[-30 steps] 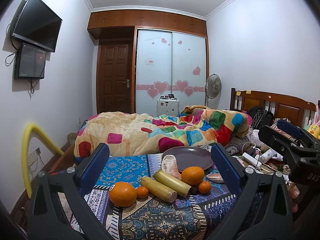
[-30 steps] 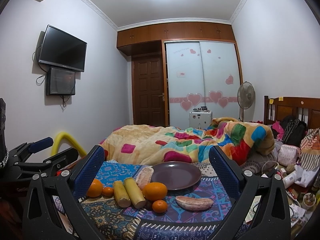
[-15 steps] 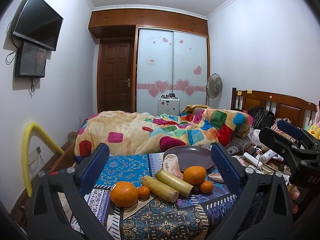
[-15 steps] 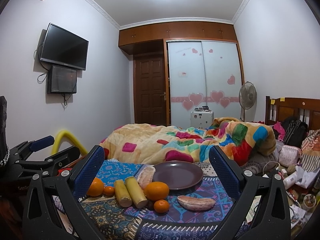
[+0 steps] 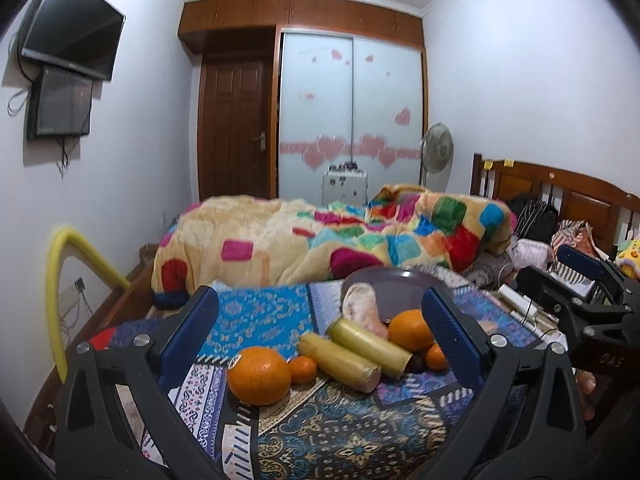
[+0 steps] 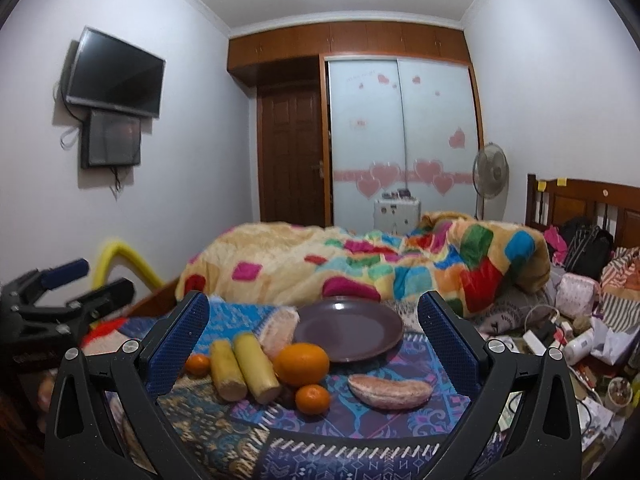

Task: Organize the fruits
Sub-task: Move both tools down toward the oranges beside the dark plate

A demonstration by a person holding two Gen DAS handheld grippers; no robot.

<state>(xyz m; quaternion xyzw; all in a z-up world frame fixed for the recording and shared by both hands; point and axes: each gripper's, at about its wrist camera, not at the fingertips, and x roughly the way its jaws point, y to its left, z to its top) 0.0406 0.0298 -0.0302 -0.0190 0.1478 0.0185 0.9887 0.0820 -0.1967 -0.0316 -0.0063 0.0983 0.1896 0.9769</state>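
Fruit lies on a patterned cloth before an empty purple plate. In the right wrist view I see two yellow sugarcane pieces, a large orange, a small tangerine, another tangerine and two pinkish pomelo pieces. In the left wrist view a second large orange sits nearest, beside a tangerine and the sugarcane pieces. My left gripper and right gripper both hang open above the fruit, holding nothing.
A bright patchwork quilt is heaped behind the plate. Bags, bottles and cables clutter the right side by the wooden headboard. A yellow foam tube arches at the left wall.
Both grippers have moved forward and slightly down toward the fruit, which looms larger. Nothing was picked up or shifted.
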